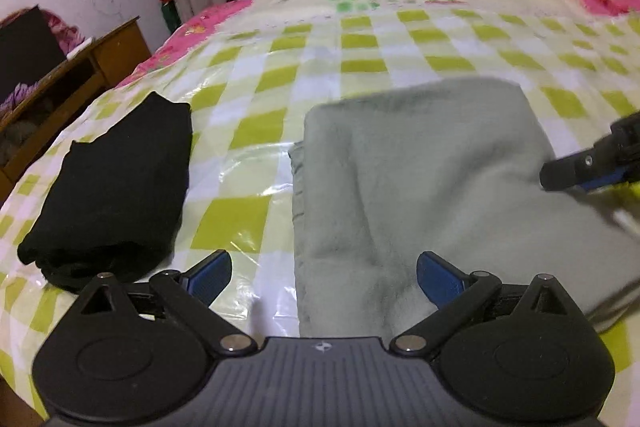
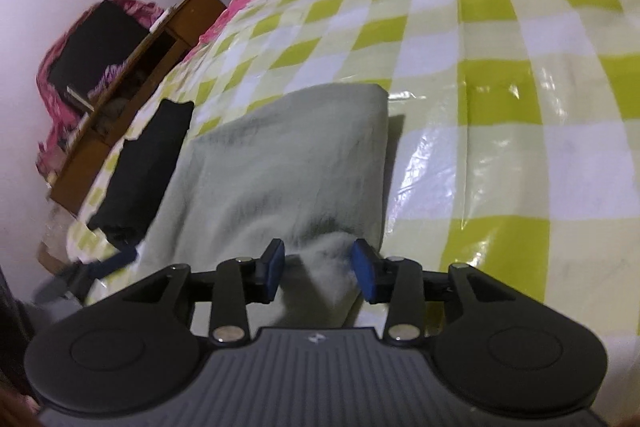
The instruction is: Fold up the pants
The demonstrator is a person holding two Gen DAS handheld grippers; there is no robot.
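Bedroom: bed (image 1: 360, 39) w/ glossy green-white check cover, wood cabinet (image 1: 80, 67) at its left side, curtains + window behind. Grey-green pants (image 1: 420, 195) lie on the cover already folded into a thick rectangle; a black folded garment (image 1: 116, 183) sits just beside them on the left, a strip of cover between.

Left gripper (image 1: 324, 277) hangs near the pants' near-left edge, jaws spread wide, nothing between them, pads off the cloth. Right gripper (image 2: 320, 267) is at the pants' near-right corner; jaws partly apart, a bunched corner of cloth between the pads but not pinched, so prob. released.

Step, as I read it: last fold laid, right side letting go. Next: back the right gripper off w/o dragging that corner, maybe pat the raised bit flat.

Right wrist view shows the lifted corner between its pads + the pants' far right edge and its shadow. Left wrist view shows the black garment's full outline + the right gripper's tip from outside; the corner itself is hidden there.
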